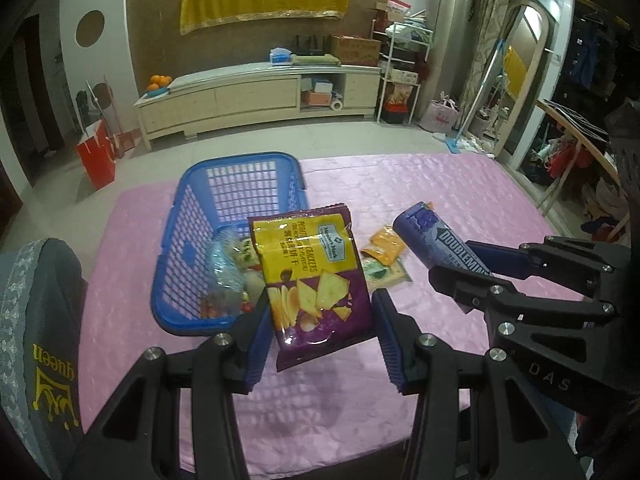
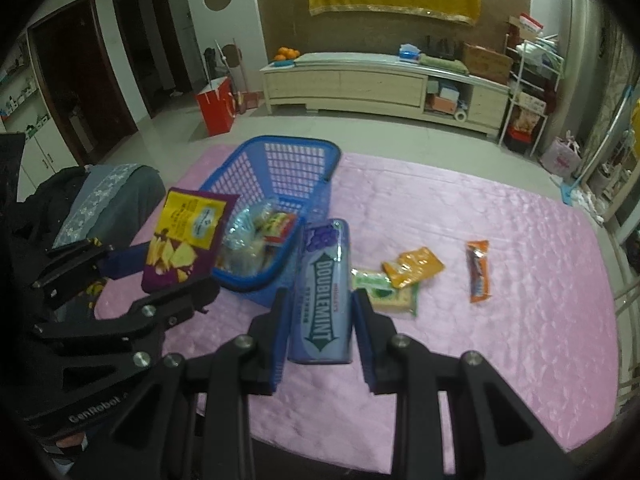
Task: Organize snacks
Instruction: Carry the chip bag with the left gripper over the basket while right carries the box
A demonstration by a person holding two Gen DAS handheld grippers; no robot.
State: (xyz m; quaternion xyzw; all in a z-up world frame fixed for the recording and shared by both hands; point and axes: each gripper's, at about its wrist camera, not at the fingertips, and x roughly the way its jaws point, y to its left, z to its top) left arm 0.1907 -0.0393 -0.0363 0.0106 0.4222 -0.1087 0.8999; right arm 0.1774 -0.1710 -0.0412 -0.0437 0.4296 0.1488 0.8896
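Snacks partly sorted; basket already holds several.
Crackers bag clamped by left gripper, Doublemint can by right gripper; three packets left beyond.

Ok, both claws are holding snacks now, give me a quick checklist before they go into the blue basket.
1. Left claw grips the potato crackers bag: ok.
2. Right claw grips the Doublemint canister: ok.
3. Blue basket has free room at its far end: ok.
4. Bag over basket opening: not ok, beside the rim.
5. Packets left on the pink table cover: not ok, orange bar and others remain.
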